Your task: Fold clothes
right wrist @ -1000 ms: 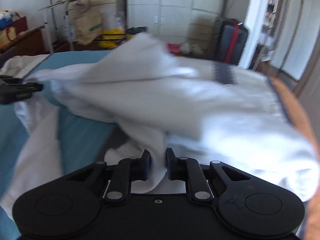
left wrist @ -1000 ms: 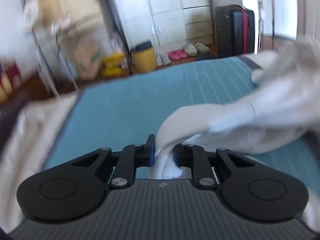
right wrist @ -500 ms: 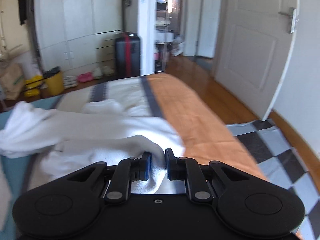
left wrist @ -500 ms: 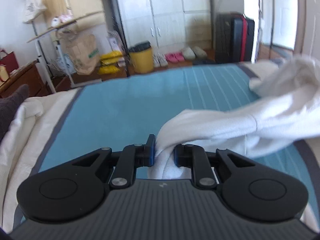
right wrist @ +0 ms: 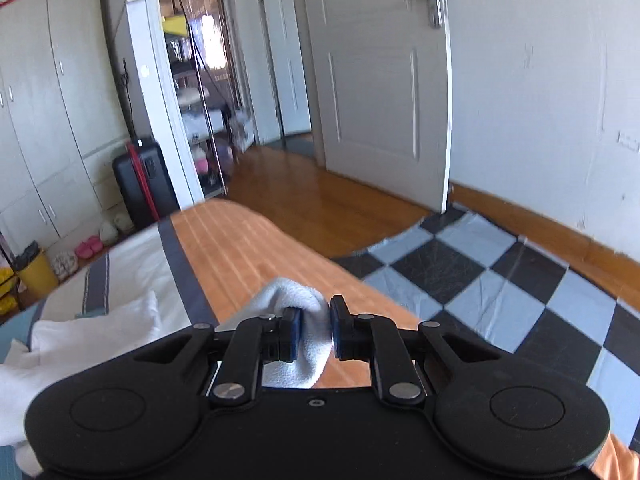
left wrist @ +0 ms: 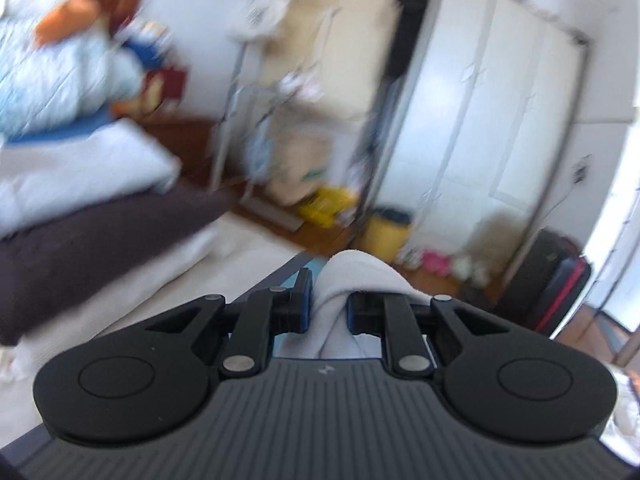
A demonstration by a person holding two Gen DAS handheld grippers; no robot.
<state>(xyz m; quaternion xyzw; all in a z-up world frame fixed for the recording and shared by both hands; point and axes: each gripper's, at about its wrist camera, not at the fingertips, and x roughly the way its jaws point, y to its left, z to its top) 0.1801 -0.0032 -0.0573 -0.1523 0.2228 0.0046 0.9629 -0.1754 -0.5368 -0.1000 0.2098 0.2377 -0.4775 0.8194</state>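
A white garment is held by both grippers. In the left wrist view my left gripper point(left wrist: 328, 306) is shut on a bunched white fold of the garment point(left wrist: 352, 272), raised above the bed; the view is blurred. In the right wrist view my right gripper point(right wrist: 313, 334) is shut on another white fold of the garment point(right wrist: 292, 292), above the orange part of the bedspread point(right wrist: 256, 252). More of the garment point(right wrist: 80, 340) lies or hangs at the lower left.
A dark brown blanket point(left wrist: 92, 236) and white bedding point(left wrist: 80, 176) are at the left. A wardrobe point(left wrist: 500, 128), yellow bin point(left wrist: 386, 236) and black suitcase point(right wrist: 144, 184) stand beyond the bed. An open door point(right wrist: 384, 80) and checkered mat point(right wrist: 500, 280) are at the right.
Both grippers have swung outward and upward with the garment. The left view now faces the headboard side and wardrobe, and the right view faces the door more.
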